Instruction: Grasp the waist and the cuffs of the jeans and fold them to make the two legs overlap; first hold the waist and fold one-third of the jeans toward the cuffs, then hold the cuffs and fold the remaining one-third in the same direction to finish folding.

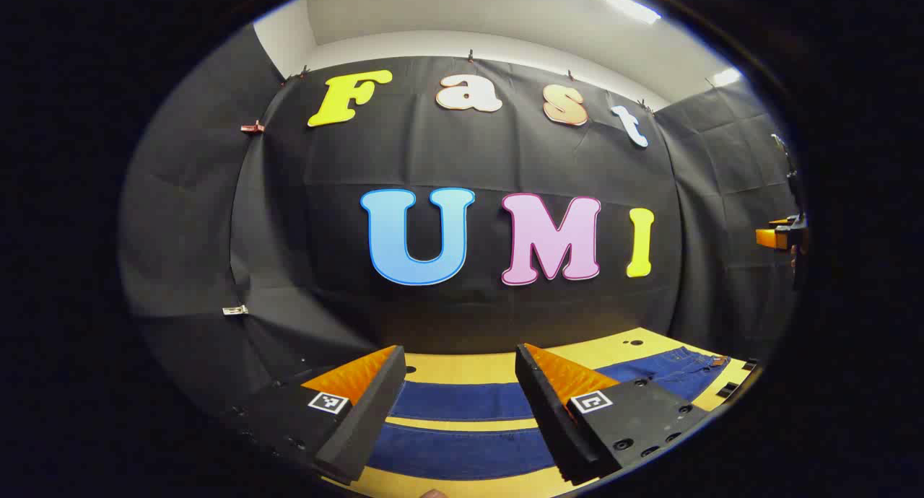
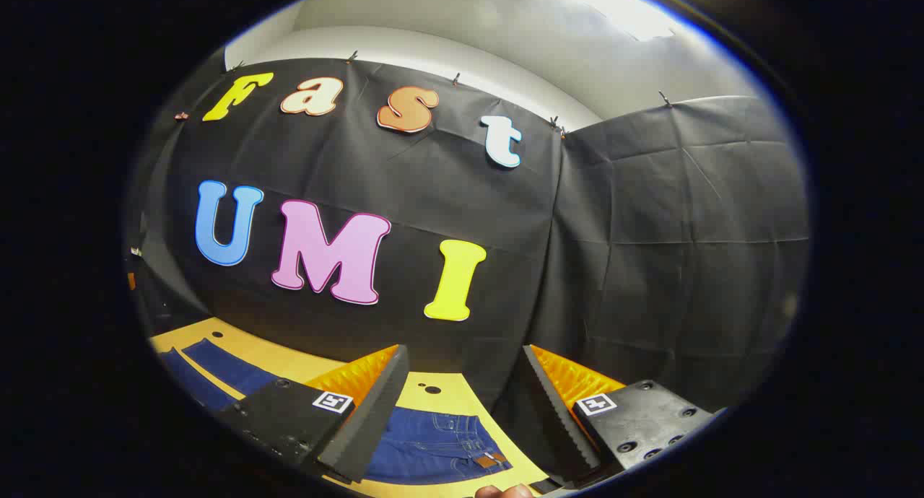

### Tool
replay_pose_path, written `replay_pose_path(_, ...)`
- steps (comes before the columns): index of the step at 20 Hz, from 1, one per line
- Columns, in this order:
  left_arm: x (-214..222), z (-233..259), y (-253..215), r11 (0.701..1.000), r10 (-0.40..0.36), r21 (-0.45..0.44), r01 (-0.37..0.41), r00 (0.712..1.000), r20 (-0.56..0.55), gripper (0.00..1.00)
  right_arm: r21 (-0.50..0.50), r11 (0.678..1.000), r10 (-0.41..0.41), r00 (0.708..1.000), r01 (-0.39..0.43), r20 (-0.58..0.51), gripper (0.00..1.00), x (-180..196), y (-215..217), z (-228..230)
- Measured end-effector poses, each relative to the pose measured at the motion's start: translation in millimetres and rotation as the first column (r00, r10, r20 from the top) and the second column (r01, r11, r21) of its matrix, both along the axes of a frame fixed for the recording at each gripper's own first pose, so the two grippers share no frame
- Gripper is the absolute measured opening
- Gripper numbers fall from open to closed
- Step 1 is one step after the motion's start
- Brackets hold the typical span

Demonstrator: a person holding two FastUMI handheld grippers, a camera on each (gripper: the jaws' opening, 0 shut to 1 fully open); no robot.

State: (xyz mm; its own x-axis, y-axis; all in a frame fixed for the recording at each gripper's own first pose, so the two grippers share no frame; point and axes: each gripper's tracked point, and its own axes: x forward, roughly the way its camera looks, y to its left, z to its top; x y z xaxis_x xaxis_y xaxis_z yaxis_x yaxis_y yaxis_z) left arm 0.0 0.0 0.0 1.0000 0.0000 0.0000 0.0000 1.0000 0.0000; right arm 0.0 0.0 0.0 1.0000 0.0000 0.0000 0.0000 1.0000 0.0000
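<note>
1. Jeans (image 1: 462,400): dark blue denim, laid flat and unfolded on a yellow table (image 1: 462,368). In the left gripper view the long axis runs crosswise to the fingers; two legs show as parallel bands with a strip of table between them, and the waist end lies beyond the right-hand finger.
2. Jeans, right gripper view (image 2: 433,447): waistband, with belt loops and a small patch, lies below and between the fingers; the legs stretch away past the left-hand finger.
3. Left gripper (image 1: 458,404): jaws wide apart, empty, raised above the legs, touching nothing.
4. Right gripper (image 2: 462,411): jaws wide apart, empty, raised above the waist.
5. Fingertip (image 2: 505,491): a person's, at the lower edge.
</note>
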Motion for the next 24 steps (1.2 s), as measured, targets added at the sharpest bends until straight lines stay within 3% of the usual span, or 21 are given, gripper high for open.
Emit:
replay_pose_path(9, 2.7, 15.4, -26.4, 0.996, -0.081, 0.045, 0.080, 0.996, 0.033, 0.96, -0.037, 0.999, 0.017, 1.000, -0.016, 0.006, 0.96, -4.9, 13.7, 1.1)
replay_pose_path(16, 5.7, 31.6, -29.9, 0.997, -0.077, -0.003, 0.078, 0.994, 0.072, 0.96, -0.024, 0.998, 0.059, 0.998, -0.059, 0.012, 0.96, -6.7, 34.4, 2.6)
replay_pose_path(19, 10.1, 14.4, -25.1, 0.996, -0.085, 0.018, 0.085, 0.996, 0.032, 0.96, -0.041, 0.997, 0.064, 0.998, -0.064, -0.004, 0.96, -7.0, 35.0, -3.9)
replay_pose_path(24, 15.3, -15.7, -9.9, 0.997, -0.074, -0.034, 0.072, 0.996, -0.050, 0.96, -0.139, 0.987, 0.067, 0.996, -0.075, -0.063, 0.96, -15.3, 32.5, -30.5)
